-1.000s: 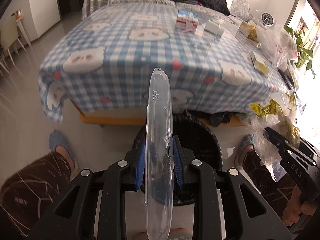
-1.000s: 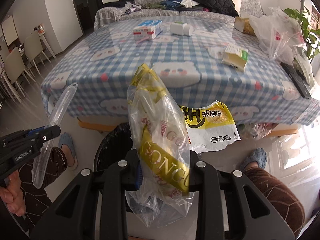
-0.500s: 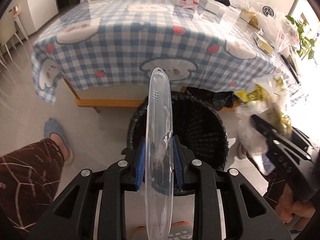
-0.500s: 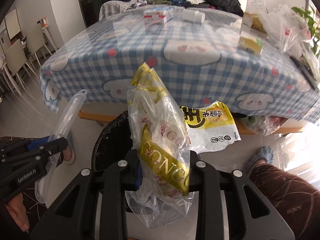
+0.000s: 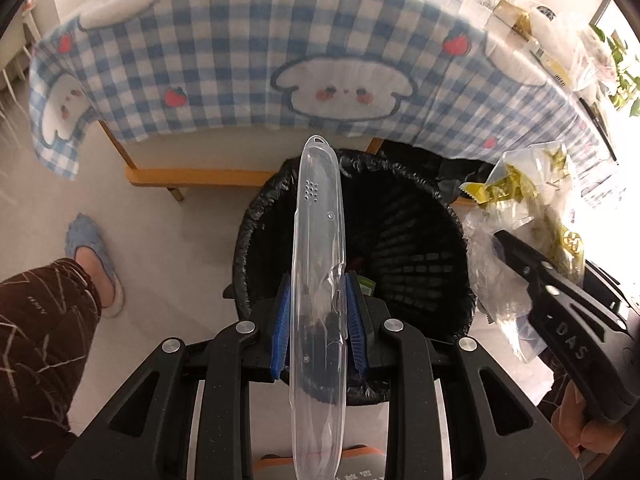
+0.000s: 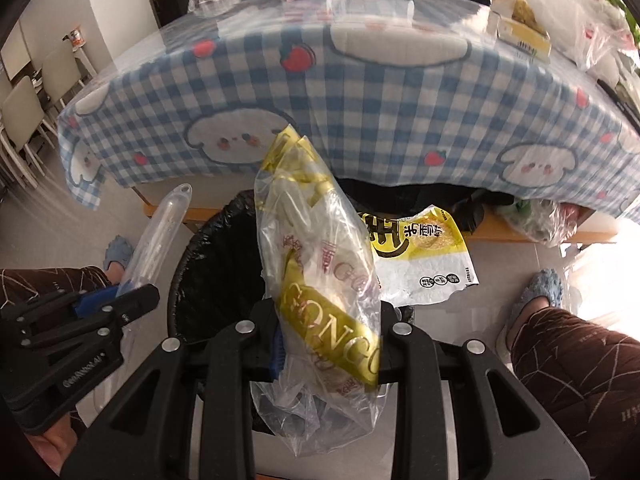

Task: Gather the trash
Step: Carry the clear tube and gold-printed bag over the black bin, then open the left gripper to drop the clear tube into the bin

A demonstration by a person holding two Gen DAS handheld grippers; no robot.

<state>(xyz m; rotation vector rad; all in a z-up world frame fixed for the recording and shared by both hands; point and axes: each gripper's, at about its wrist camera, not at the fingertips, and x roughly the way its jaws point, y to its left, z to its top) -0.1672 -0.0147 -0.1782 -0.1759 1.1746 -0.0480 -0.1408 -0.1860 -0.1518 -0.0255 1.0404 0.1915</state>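
My left gripper point(image 5: 316, 312) is shut on a long clear plastic case point(image 5: 318, 264), held upright over the near rim of a black-lined wicker trash basket point(image 5: 404, 240). My right gripper point(image 6: 328, 344) is shut on a clear and yellow plastic bag point(image 6: 324, 264) with a yellow-and-white snack wrapper point(image 6: 424, 256) hanging beside it, over the same basket point(image 6: 216, 264). The right gripper and its bags show at the right of the left wrist view point(image 5: 520, 240). The left gripper and case show at the left of the right wrist view point(image 6: 160, 236).
The basket stands on the pale floor before a table with a blue checked cloth point(image 5: 256, 48). Boxes and bags lie on the tabletop point(image 6: 516, 28). My legs in brown trousers point(image 5: 44, 320) and blue slippers point(image 6: 536, 292) flank the basket. Chairs point(image 6: 32, 104) stand far left.
Both grippers have moved down and forward toward the basket, which now looks larger and closer. Both still hold their items.
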